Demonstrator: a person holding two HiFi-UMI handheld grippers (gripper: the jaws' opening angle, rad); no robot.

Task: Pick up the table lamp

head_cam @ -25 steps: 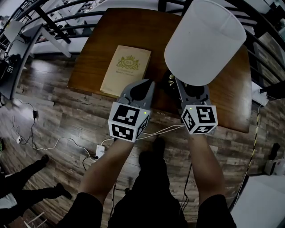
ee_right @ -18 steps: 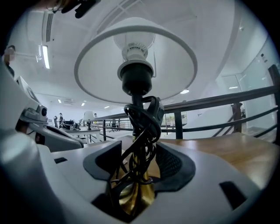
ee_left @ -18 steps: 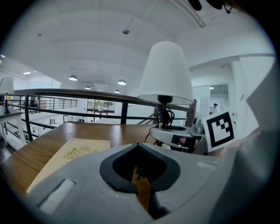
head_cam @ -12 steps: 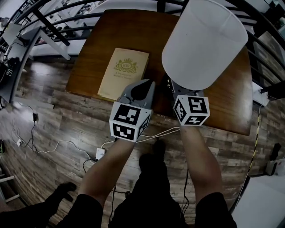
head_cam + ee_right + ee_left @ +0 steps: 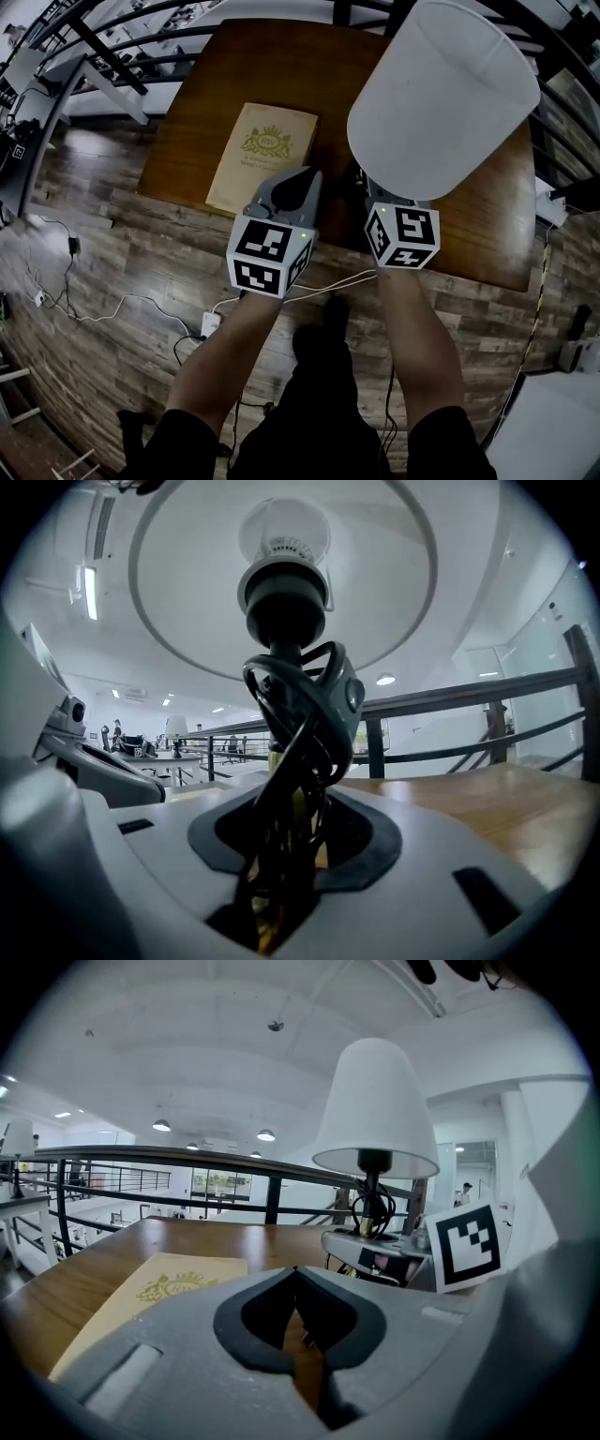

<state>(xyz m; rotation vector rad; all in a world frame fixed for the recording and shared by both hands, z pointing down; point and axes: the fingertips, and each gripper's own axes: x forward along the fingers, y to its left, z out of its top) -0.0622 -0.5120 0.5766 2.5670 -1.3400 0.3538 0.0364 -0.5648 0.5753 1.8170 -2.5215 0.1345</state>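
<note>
right gripper view shows the right gripper [image 5: 292,791] closing its 2 jaws around the lower stem [image 5: 295,808] of the table lamp [image 5: 284,592], with the coiled black cord [image 5: 314,705] bunched between the pads too. they seem to press on that bundle, though it is hard to tell whether they bite the brass or only the cable. that is the main risk: a pinch on loose cord loops would let the stem slide or twist once weight comes onto it. the wide white shade [image 5: 441,98] puts bulk high above the grip point, so the lamp could swing and tip as it lifts. it stands upright near the front edge of the wooden table [image 5: 281,66], to the right of the cream booklet [image 5: 262,155], so a slip could carry it off that edge. the left gripper [image 5: 296,1274] sits just beside it, jaws pressed together on nothing, giving no second support. any cord trailing off the table could also snag and jerk the lamp sideways.
</note>
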